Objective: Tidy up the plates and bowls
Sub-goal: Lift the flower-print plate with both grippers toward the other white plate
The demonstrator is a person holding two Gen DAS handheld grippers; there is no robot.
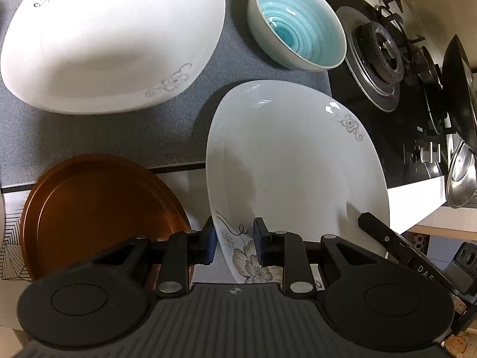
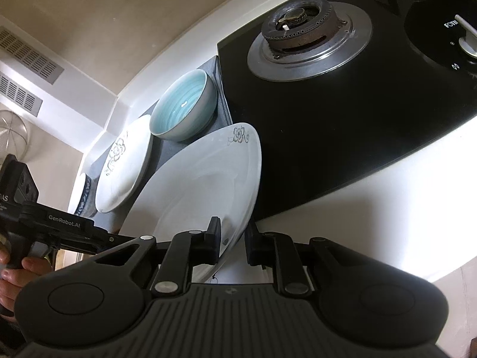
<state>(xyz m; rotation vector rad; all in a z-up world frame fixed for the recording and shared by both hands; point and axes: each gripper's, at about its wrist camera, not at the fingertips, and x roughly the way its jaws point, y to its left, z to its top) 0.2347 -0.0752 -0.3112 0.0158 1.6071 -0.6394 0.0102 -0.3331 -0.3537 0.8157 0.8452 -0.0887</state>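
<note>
The sorting looks barely begun, judging from how the dishes lie: nothing is stacked yet, and each piece sits apart on the bench [image 1: 179, 179]. The white flowered plate [image 1: 292, 173] is the piece in hand, lifted at a tilt, with its near edge between the pads of the left gripper [image 1: 233, 246] and its side edge between those of the right gripper [image 2: 233, 240]; both stand nearly closed on the rim, so it seems held by both at once. Left to place are the large white plate [image 1: 113, 38] on the grey mat [image 1: 104, 131], the blue bowl [image 1: 296, 24] just beside it near the stove, and the brown plate [image 1: 98, 211] at the near left. A blue-patterned dish [image 2: 85, 195] shows only partly at the mat's far end. The bench is white, with a black glass gas stove [image 2: 342, 113] set in it, a pot lid [image 1: 462, 176] at its edge, and beige walls behind.
</note>
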